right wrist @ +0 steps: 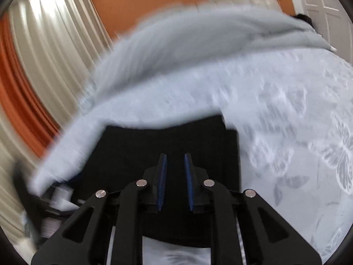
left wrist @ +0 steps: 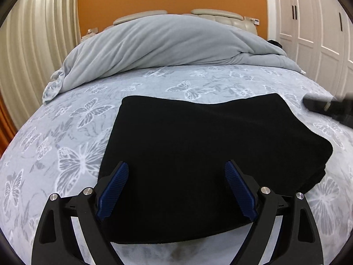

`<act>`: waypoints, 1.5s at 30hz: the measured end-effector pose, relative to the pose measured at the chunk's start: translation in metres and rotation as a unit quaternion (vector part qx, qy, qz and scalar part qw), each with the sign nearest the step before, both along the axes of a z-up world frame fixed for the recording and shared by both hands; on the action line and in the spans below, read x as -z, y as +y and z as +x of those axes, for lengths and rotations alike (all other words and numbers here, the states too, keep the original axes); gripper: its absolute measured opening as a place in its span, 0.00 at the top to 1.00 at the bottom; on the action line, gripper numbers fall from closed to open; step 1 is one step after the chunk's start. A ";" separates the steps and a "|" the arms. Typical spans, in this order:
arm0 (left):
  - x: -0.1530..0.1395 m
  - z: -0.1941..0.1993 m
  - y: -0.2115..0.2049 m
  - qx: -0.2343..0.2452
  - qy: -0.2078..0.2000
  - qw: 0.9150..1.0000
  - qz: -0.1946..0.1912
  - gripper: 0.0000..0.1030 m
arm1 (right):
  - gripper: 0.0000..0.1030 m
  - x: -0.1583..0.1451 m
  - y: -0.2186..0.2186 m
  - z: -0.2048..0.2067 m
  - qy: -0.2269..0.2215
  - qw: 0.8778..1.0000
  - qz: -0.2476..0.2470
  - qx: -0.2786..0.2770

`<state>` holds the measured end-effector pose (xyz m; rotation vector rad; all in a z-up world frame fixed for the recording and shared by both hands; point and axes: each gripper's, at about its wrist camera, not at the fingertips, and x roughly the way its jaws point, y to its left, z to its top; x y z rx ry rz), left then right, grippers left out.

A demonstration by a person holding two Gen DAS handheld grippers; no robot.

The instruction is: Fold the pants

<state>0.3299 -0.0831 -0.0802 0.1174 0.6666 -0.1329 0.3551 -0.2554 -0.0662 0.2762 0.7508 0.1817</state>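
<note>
The folded black pants (left wrist: 198,145) lie mid-frame on the butterfly bedsheet (left wrist: 66,132), the left gripper (left wrist: 176,190) gaping empty over them and the right gripper (right wrist: 175,181) nearly closed on nothing, so a careless nudge could undo the layered fold.

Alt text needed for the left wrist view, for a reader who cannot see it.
Folded black pants lie in a compact stack on a butterfly-print bedsheet, with the left gripper wide open just above their near edge, holding nothing. Behind them a grey duvet is bunched toward the headboard; the right gripper pokes in at the right edge.
</note>
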 end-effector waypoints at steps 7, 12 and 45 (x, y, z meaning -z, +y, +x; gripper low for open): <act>-0.031 -0.028 0.007 -0.004 0.008 1.000 -0.024 0.16 | 0.83 -0.047 -0.013 -0.065 -0.030 0.998 -0.003 0.047; -0.072 -0.084 0.016 -0.011 -0.003 1.000 -0.022 0.16 | 0.36 -0.093 0.005 -0.152 -0.057 0.995 -0.057 0.053; -0.058 -0.298 0.047 -0.008 -0.023 1.000 -0.002 0.11 | 0.05 -0.043 0.064 -0.351 -0.090 0.987 -0.106 0.082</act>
